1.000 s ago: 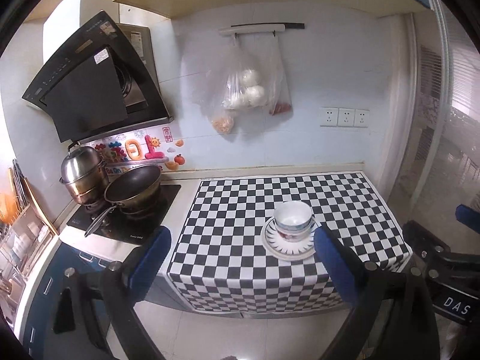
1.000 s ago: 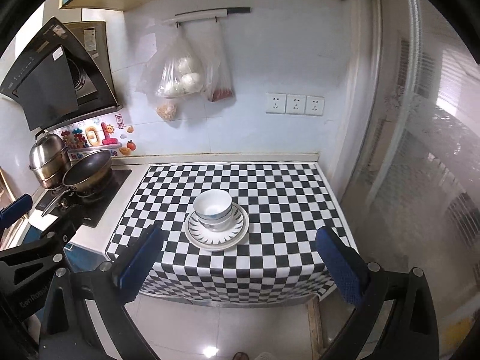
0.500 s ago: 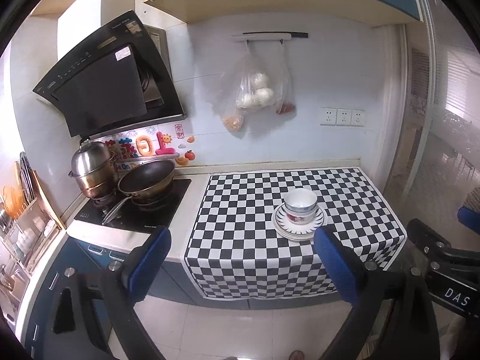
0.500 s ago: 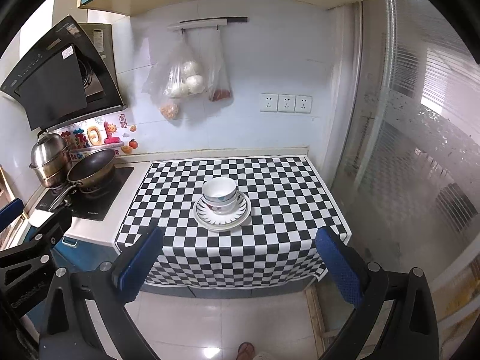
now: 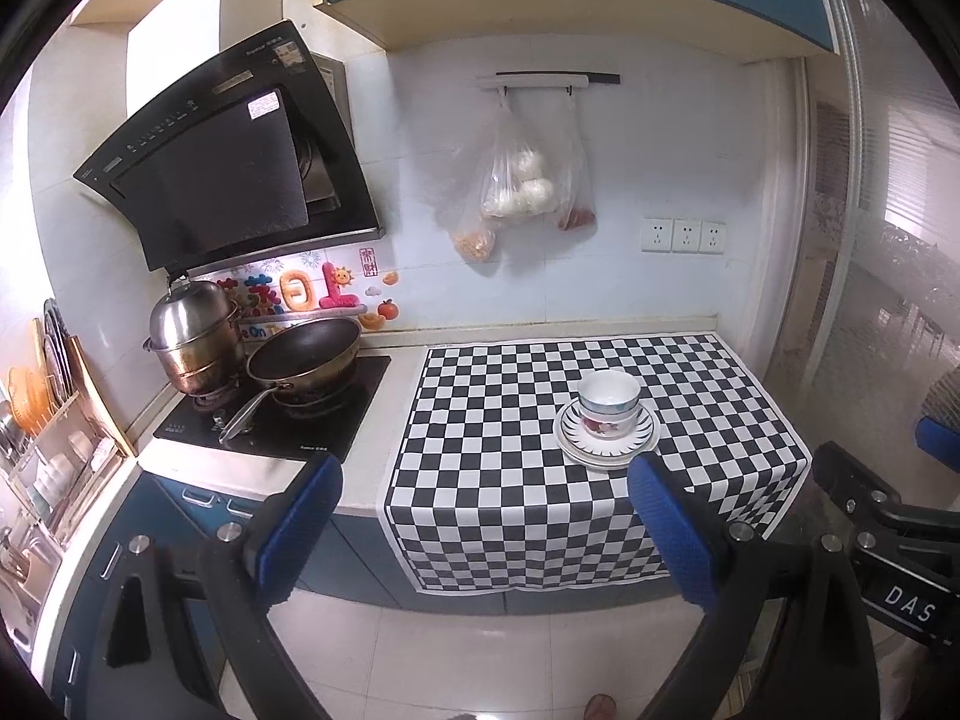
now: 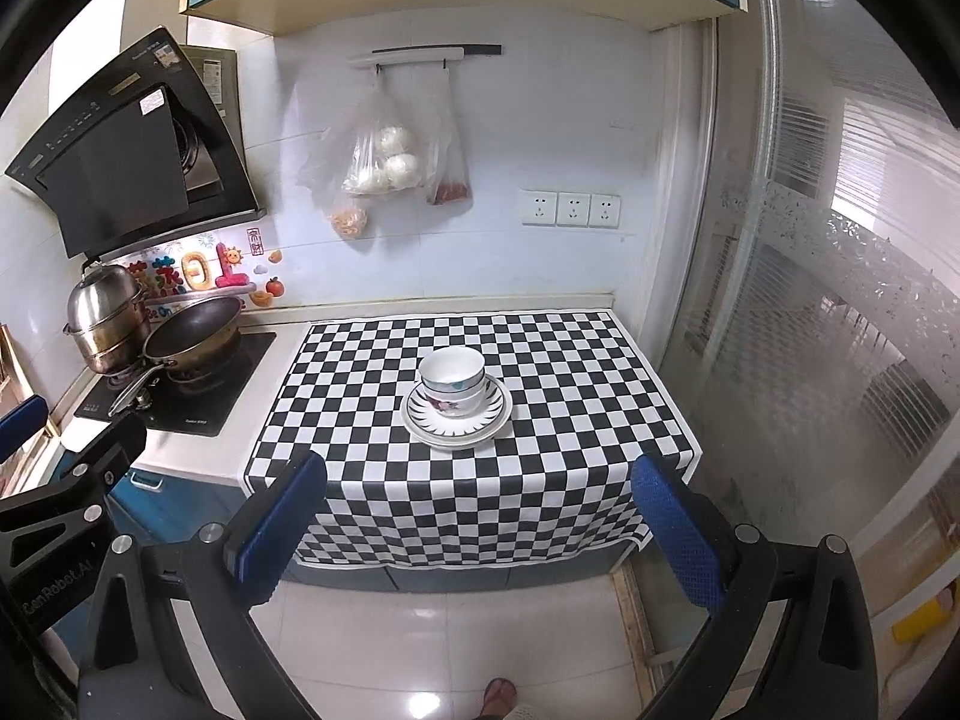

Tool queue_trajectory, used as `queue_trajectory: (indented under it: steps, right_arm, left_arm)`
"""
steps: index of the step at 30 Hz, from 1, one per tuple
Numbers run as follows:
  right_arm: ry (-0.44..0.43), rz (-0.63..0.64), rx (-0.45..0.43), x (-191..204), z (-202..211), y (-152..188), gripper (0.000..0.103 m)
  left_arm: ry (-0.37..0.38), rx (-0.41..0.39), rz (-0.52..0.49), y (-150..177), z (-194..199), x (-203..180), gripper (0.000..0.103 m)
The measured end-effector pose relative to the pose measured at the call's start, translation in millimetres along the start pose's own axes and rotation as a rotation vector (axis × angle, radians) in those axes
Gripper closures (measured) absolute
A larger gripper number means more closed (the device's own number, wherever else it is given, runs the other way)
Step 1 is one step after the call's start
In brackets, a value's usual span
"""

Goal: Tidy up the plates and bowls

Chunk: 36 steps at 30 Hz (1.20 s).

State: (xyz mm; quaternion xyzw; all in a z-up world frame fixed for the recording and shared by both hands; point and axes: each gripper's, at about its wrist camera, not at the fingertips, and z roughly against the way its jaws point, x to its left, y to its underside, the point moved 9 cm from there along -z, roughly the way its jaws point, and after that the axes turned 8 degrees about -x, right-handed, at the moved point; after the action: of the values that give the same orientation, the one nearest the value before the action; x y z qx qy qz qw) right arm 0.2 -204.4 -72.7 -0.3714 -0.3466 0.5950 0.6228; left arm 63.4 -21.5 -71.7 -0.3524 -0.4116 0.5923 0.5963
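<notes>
White bowls (image 5: pixel 607 402) (image 6: pixel 451 383) are nested on a stack of white plates (image 5: pixel 642 441) (image 6: pixel 495 417) with a dark rim pattern, on the checkered cloth (image 5: pixel 498 420) (image 6: pixel 576 372) over the counter. My left gripper (image 5: pixel 486 516) is open and empty, held back over the floor, well short of the counter. My right gripper (image 6: pixel 477 516) is likewise open and empty, away from the stack. Each gripper's body shows at the edge of the other's view.
A frying pan (image 5: pixel 303 354) and a steel pot (image 5: pixel 195 330) sit on the cooktop at left under a range hood (image 5: pixel 228 162). A dish rack (image 5: pixel 54 444) stands far left. Plastic bags (image 5: pixel 516 180) hang on the wall. A glass door (image 6: pixel 840 300) bounds the right. A foot (image 6: pixel 498 696) shows on the tiled floor.
Both grippers have pulled back and up from the counter; the stack looks smaller and more floor and upper cabinet show. Bowls and plates have not moved.
</notes>
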Motion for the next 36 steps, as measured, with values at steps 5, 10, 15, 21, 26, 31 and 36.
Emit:
queue_trajectory:
  steps: [5, 10, 15, 21, 26, 31, 36]
  right_arm:
    - [0.011, -0.004, -0.003, 3, 3, 0, 0.000]
    - [0.017, -0.004, 0.003, 4, 2, 0, 0.000]
    - [0.023, -0.004, 0.003, 2, 1, -1, 0.000]
    - [0.032, -0.007, -0.006, -2, 4, -2, 0.000]
    - [0.036, -0.017, -0.013, -6, 10, 0, 0.000]
    - [0.045, -0.027, -0.017, -13, 13, 0, 0.000]
    - [0.055, -0.036, -0.023, -20, 17, 0, 0.000]
  left_arm:
    - [0.003, 0.000, 0.002, 1, 1, 1, 0.005]
    - [0.007, 0.009, 0.008, 1, -1, 4, 0.006]
    - [0.017, 0.010, 0.017, -1, -1, 7, 0.006]
    - [0.021, -0.002, 0.015, -3, 2, 4, 0.005]
    - [0.023, -0.009, 0.006, -5, 5, 0, 0.005]
    - [0.029, -0.014, -0.001, -6, 9, -5, 0.005]
    - [0.043, -0.015, -0.001, -6, 12, -9, 0.005]
